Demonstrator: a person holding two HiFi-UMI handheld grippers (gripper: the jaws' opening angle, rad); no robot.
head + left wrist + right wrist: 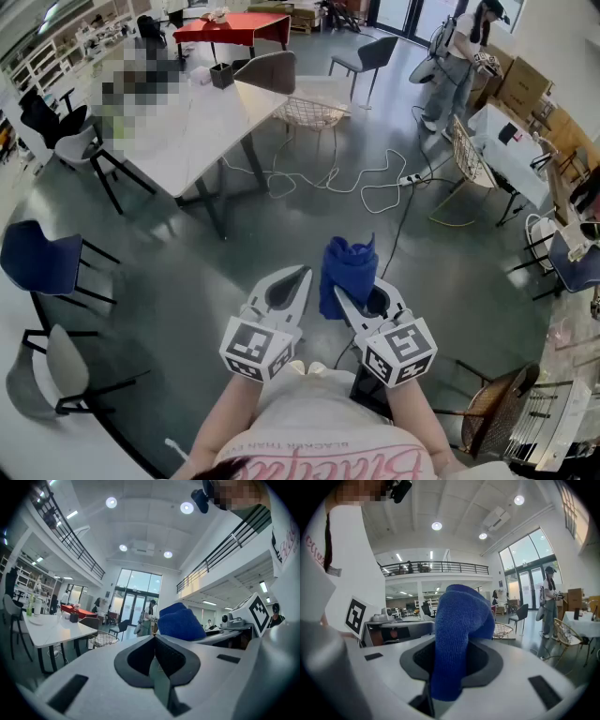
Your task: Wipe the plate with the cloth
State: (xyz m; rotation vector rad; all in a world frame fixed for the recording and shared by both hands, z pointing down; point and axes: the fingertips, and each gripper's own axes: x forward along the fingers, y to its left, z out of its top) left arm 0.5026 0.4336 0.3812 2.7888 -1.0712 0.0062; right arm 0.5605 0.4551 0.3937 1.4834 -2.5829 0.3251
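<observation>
A person stands over a grey floor [281, 225] in an open hall, holding a gripper in each hand low in the centre of the head view. The right gripper [361, 305] pinches a blue cloth [349, 272]. The fabric is bunched between the jaws and rises above them in a thick fold. In the right gripper view, the cloth [457, 634] fills the middle of the frame, clamped where the right gripper [450, 667] closes on it.

The left gripper [298, 281] sits just beside it, to the left in the head view, with its jaws pressed together and nothing between them. The left gripper view shows the left gripper [155, 641] with its dark pads meeting, and the cloth [180, 623] just beyond to the right.

A white table [202, 122] stretches across the upper left of the head view, with a red table [234, 26] behind it at the top edge. A blue chair [42, 262] stands at the left edge. A white cable [328, 178] loops across the floor at centre. A person [459, 56] stands at the upper right.
</observation>
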